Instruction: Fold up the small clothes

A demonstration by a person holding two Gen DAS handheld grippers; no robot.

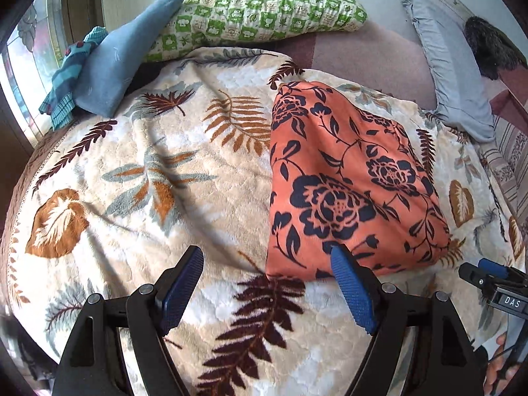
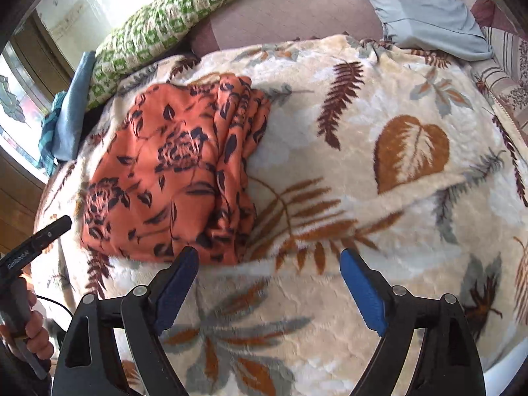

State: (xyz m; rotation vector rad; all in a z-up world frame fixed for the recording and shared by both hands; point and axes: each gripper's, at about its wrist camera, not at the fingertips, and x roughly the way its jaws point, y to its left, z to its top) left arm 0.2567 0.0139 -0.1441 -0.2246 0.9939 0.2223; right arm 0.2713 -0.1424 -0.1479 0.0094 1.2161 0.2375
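Observation:
An orange garment with a dark floral print (image 1: 346,184) lies folded into a compact block on the leaf-patterned blanket (image 1: 165,171). The right wrist view has the same garment (image 2: 171,178) at centre left, with several stacked folds along its right edge. My left gripper (image 1: 267,260) hovers open above the blanket, its right pad level with the garment's near edge and nothing between the pads. My right gripper (image 2: 269,264) is open too, above the blanket just right of the garment's near corner, holding nothing.
A folded blue cloth (image 1: 122,62) and a teal striped one (image 1: 66,79) lie at the far left by the window. A green checked pillow (image 1: 260,10) and a grey pillow (image 1: 452,69) line the back. A hand (image 2: 33,326) holds the other gripper's handle.

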